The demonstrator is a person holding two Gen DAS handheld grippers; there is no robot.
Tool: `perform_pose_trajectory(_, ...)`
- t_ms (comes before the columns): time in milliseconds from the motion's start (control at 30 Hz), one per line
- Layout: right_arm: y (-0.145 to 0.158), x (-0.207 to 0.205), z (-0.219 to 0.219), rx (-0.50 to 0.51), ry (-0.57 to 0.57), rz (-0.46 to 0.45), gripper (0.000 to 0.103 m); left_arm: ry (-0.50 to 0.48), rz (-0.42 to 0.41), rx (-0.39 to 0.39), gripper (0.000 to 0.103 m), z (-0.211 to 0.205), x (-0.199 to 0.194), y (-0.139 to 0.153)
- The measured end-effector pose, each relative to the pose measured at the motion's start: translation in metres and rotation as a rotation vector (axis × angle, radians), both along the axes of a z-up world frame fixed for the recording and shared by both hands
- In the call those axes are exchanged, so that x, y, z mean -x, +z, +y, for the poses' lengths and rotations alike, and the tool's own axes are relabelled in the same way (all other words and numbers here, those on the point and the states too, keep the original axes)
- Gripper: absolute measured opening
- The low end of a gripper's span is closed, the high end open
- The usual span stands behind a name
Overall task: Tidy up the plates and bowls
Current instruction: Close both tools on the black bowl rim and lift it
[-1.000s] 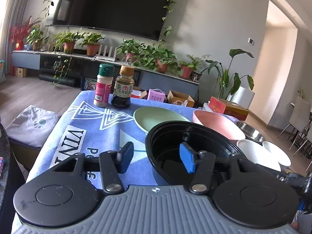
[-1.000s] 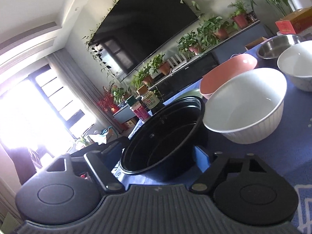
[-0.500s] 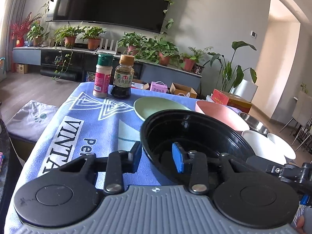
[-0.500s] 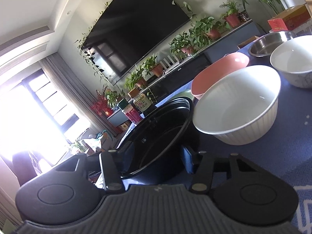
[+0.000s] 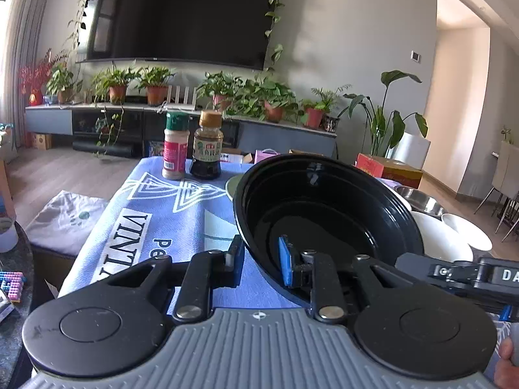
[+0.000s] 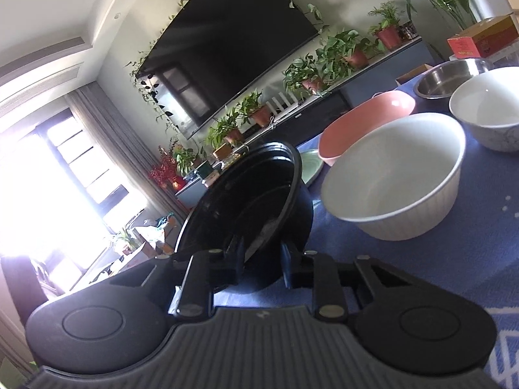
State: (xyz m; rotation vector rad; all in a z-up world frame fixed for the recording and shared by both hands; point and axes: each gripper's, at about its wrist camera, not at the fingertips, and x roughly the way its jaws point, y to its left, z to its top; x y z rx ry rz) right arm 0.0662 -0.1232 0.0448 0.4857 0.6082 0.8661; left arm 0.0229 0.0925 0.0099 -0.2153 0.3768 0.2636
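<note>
A black bowl (image 5: pixel 324 214) is tipped up off the blue tablecloth (image 5: pixel 155 214), its far rim raised. My left gripper (image 5: pixel 259 259) is closing on the near wall, one blue pad inside and one outside, both against it. In the right wrist view the same black bowl (image 6: pixel 259 201) leans steeply. My right gripper (image 6: pixel 261 256) is closing on its other side, with the wall pinched between the fingers. A white ribbed bowl (image 6: pixel 395 188), a pink bowl (image 6: pixel 366 120) and a green plate (image 6: pixel 311 165) stand just beyond.
A steel bowl (image 6: pixel 451 77) and a second white bowl (image 6: pixel 486 113) stand at the far right. A spice shaker (image 5: pixel 175 149) and a sauce bottle (image 5: pixel 207 149) stand at the cloth's far edge. A person's fingers (image 5: pixel 506 359) show at the lower right.
Both grippers' jaws have narrowed onto the black bowl's wall. The bowl, flat on the cloth before, now tilts up and hides the pink bowl in the left wrist view.
</note>
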Motion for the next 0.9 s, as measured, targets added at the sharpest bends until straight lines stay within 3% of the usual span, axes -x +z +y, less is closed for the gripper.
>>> perform_pose_trajectory(900, 0.021, 0.027, -0.033, -0.022, 0.008, -0.065, 0.05, -0.041, -0.055, 0.01, 0.021, -0.041, 0.07, 0.017)
